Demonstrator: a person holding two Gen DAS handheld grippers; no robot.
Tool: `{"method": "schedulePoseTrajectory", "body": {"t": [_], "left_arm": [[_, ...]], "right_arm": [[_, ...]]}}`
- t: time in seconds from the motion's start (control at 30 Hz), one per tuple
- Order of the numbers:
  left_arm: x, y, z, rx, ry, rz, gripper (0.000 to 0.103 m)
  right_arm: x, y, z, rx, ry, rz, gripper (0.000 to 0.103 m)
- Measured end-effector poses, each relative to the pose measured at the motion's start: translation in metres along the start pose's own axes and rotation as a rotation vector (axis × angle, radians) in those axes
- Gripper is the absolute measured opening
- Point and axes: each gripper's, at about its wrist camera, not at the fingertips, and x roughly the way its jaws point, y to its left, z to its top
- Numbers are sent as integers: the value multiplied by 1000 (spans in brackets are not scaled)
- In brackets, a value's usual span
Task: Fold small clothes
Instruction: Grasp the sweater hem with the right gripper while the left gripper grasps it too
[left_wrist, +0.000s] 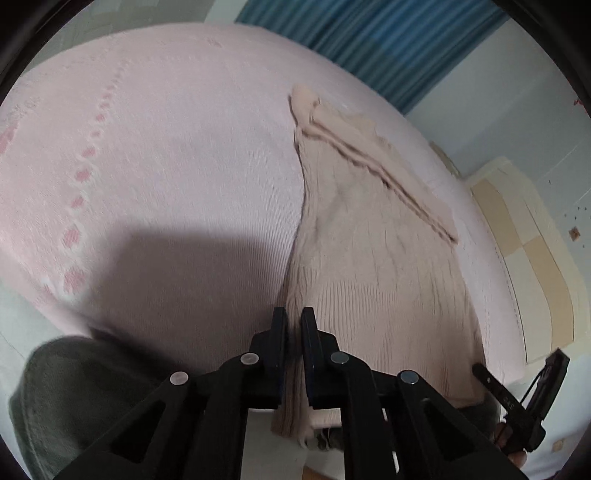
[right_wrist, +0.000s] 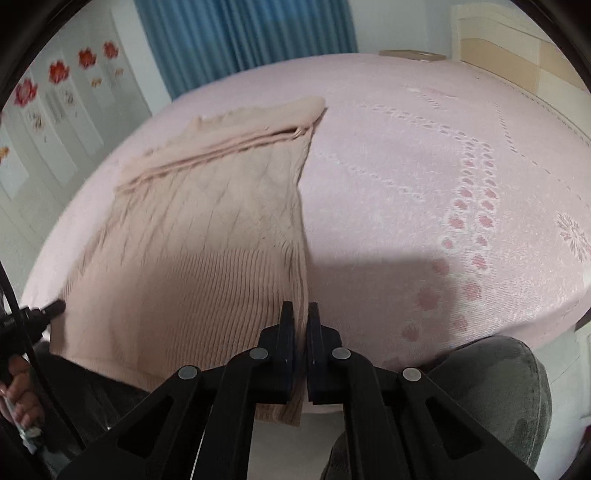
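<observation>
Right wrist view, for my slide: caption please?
Right gripper shut on the beige knit sweater's near corner on the pink bedspread.

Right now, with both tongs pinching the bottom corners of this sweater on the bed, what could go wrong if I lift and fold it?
1. The folded sleeves lie loose on top of the sweater; lifting the hem could spill them.
2. The left tongs and right tongs each hold only a thin edge of stretchy knit, which may slip or pull out of shape.
</observation>
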Motion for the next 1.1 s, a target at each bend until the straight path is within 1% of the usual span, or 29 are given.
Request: {"method": "schedulePoseTrajectory", "body": {"t": [0.03,0.1,0.17,0.2,0.33,0.4,0.53,0.63,0.77,0.83,0.93,1.0,1.1], "left_arm": [[0,0,-1,2,13,-9,10],[1,1,-3,3,37,-40,16],[1,4,-5,-10,49,-64,17],[1,4,-5,-14,53,-71,18],[3,1,-6,-8,52,-74,22],[5,-1,-5,-5,48,-82,26],[14,-7,6,-9,35,-80,26],[23,-9,19,-19,34,-96,28],[34,-8,29,-72,46,-164,31],[32,-6,27,-80,48,-183,31],[27,-4,17,-73,72,-206,31],[20,-6,8,-45,83,-199,31],[13,-11,-6,3,90,-172,31]], "right_arm": [[1,0,-1,-1,11,9,7],[1,-3,-3,17,28,45,12],[1,-6,-6,34,39,79,21],[1,-7,-7,38,44,92,23],[-1,1,-13,6,33,85,28],[-1,6,-13,-12,18,64,29],[2,9,-11,-25,-4,43,28],[3,8,-9,-21,-12,38,28],[6,6,-5,-13,5,46,29],[6,4,-5,-8,12,58,29],[5,2,-4,-1,21,74,30],[5,2,-5,0,26,84,31],[4,5,-6,-17,32,87,37]]}}
